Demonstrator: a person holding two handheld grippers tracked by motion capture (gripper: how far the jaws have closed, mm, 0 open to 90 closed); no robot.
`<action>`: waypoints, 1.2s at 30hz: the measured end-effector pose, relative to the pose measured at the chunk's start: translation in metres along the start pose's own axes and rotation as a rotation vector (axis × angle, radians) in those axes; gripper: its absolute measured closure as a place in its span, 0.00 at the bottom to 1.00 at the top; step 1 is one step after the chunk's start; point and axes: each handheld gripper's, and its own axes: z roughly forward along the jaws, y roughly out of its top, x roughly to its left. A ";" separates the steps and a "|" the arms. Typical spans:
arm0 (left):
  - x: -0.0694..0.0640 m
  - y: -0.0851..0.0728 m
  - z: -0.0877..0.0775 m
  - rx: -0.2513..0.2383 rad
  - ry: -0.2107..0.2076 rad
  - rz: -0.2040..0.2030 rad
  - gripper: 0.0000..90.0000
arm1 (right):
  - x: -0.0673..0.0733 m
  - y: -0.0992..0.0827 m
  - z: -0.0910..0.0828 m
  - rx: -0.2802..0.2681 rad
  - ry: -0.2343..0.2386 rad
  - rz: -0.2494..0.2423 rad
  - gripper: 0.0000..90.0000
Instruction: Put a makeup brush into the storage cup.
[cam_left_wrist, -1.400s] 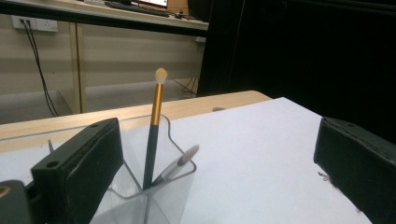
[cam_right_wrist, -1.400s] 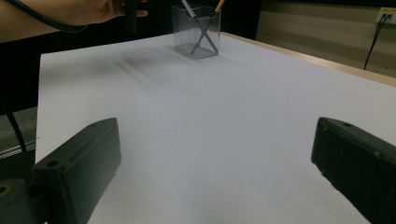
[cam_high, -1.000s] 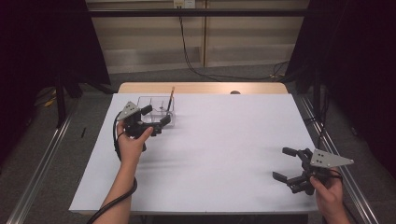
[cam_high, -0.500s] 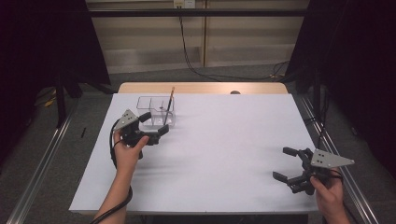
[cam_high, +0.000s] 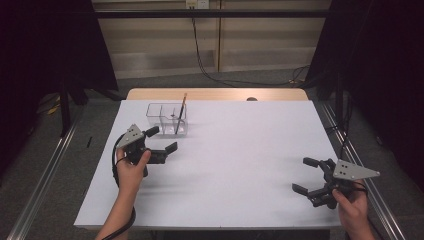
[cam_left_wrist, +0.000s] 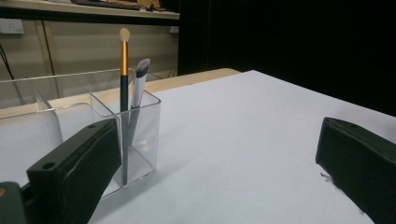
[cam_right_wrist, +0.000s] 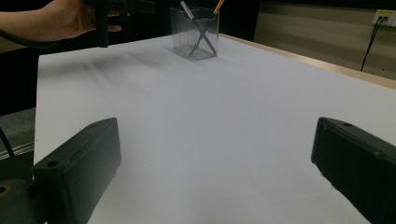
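Lab recording booth — black curtains, floor rails, white-covered table

Black hand-held gripper w/ grey triangular plate, black cable.

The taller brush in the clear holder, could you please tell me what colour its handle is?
The taller brush has a dark teal handle with an orange-gold band; the left gripper view shows it best.

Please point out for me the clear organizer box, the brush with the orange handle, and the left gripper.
clear organizer box (cam_left_wrist: 145, 140): left gripper view, front wall.
orange-handled brush (cam_left_wrist: 124, 51): left gripper view, orange part of the handle.
left gripper (cam_high: 161, 140): high view, midway between the open jaws.
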 end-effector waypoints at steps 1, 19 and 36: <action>-0.001 -0.001 -0.001 -0.001 -0.003 0.001 0.00 | 0.000 0.000 0.000 -0.001 -0.001 0.000 0.01; -0.006 -0.005 -0.012 -0.009 -0.042 0.009 0.01 | 0.000 0.000 0.000 0.003 -0.002 -0.001 0.01; -0.004 -0.009 -0.033 -0.016 -0.036 0.014 0.01 | 0.000 0.001 0.003 0.005 0.005 -0.002 0.01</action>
